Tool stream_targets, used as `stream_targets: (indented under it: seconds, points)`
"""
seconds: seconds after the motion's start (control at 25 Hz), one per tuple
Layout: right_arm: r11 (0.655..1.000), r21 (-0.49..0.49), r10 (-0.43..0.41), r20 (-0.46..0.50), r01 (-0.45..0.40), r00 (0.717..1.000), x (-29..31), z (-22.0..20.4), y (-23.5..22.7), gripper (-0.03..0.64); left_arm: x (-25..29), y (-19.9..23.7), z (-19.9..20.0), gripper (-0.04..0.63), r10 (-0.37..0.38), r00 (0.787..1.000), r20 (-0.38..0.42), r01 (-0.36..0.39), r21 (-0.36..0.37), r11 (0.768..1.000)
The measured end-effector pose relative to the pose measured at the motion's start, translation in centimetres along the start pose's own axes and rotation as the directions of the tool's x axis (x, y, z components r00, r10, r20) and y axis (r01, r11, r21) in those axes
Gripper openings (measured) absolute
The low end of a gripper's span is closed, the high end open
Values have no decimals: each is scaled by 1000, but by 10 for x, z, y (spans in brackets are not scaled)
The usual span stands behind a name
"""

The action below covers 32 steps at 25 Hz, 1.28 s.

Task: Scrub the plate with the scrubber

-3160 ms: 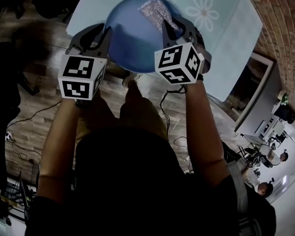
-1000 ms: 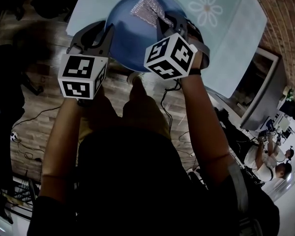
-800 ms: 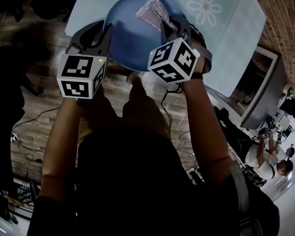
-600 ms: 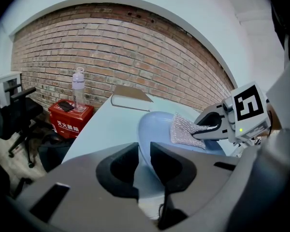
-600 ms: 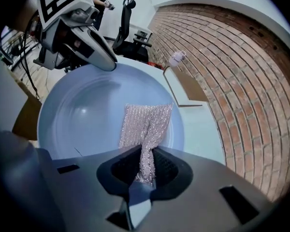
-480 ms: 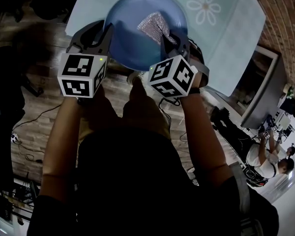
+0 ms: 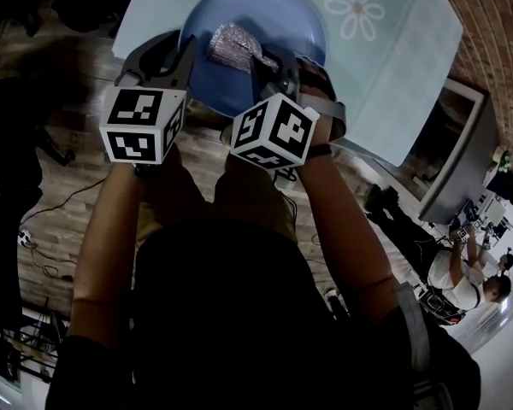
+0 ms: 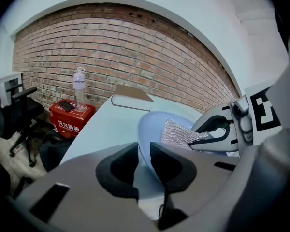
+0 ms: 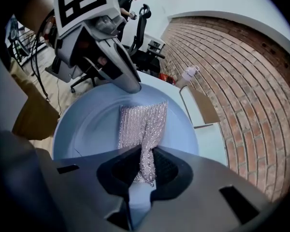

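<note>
- Where your right tongs (image 9: 146, 166) clench it, the silvery mesh scrubber (image 9: 142, 124) is bunched narrow. Its long axis runs straight out from the jaws, and its free end fans wide on the blue plate (image 9: 87, 124), pointing toward your left tongs (image 8: 144, 153).
- The plate is tilted, its hollow face toward the right tongs, and your left tongs are clamped on its rim.
- In the head view the plate sits over the near edge of the pale table (image 7: 393, 67), partly above the wooden floor (image 7: 60, 203).
- A flat board (image 8: 130, 99) lies farther along the table.
- A red box (image 8: 70, 120) and a clear bottle (image 8: 79, 86) stand by the brick wall (image 8: 135, 57).
</note>
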State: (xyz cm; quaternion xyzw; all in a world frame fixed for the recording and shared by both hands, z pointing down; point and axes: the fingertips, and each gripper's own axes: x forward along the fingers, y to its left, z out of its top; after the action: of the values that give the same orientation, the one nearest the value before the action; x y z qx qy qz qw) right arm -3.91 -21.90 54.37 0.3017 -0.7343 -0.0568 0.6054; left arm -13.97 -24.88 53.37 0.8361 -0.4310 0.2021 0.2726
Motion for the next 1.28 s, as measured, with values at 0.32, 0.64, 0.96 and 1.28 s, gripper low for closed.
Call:
stream_targets:
  seconds: [0.32, 0.64, 0.96, 1.28]
  points:
    - [998, 44, -38, -17, 39, 999, 5, -2, -9, 77, 0, -1, -3, 80, -8, 1000, 3, 8, -8, 1000]
    - [998, 31, -49, 35, 48, 998, -11, 9, -15, 77, -13, -3, 6, 80, 55, 998, -22, -54, 55, 997]
    - [996, 60, -77, 82, 72, 994, -50, 24, -39, 78, -37, -7, 56, 80, 87, 995, 41, -89, 59, 994]
    - [973, 194, -155, 130, 128, 979, -125, -12, -88, 78, -52, -96, 122, 80, 20, 995, 94, -32, 124, 992]
